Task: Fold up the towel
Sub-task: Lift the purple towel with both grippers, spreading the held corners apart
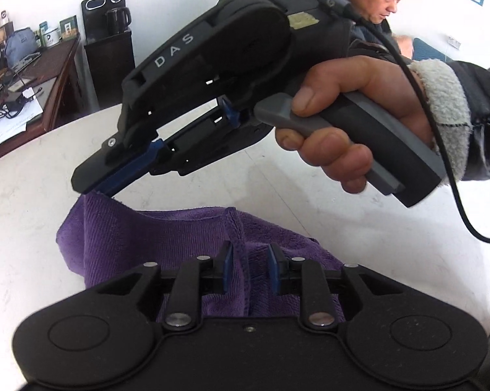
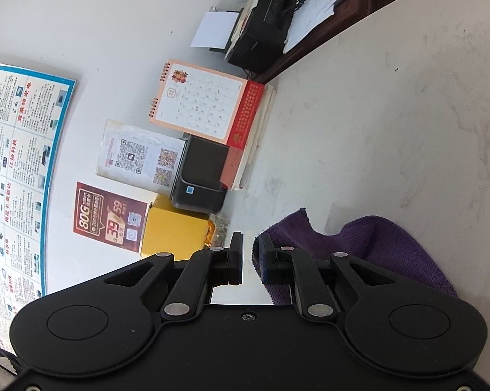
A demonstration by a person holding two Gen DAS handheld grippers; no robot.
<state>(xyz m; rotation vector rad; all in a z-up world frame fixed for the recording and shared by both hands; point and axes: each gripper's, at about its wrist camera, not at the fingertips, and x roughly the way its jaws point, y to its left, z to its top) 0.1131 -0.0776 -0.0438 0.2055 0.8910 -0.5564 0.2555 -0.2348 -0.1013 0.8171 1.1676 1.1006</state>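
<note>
A purple towel (image 1: 140, 238) lies bunched on the white table (image 1: 26, 215). My left gripper (image 1: 250, 260) hangs low over it. Its blue pads (image 1: 228, 260) stand a little apart, with a raised hem of the towel running between them and not pinched. My right gripper (image 1: 96, 192), held by a hand (image 1: 349, 130), comes in from the upper right. Its tips are shut on the towel's far left corner, which is pulled up to them. In the right wrist view the towel (image 2: 375, 247) lies by the right gripper (image 2: 251, 255), its edge against one pad (image 2: 264, 260).
A person in a dark jacket (image 1: 368, 32) sits behind the table. A cluttered wooden desk (image 1: 33, 75) and a black cabinet with a kettle (image 1: 111, 49) stand at the far left. A desk calendar (image 2: 205, 107), black device (image 2: 199, 176) and yellow box (image 2: 173, 234) line the wall.
</note>
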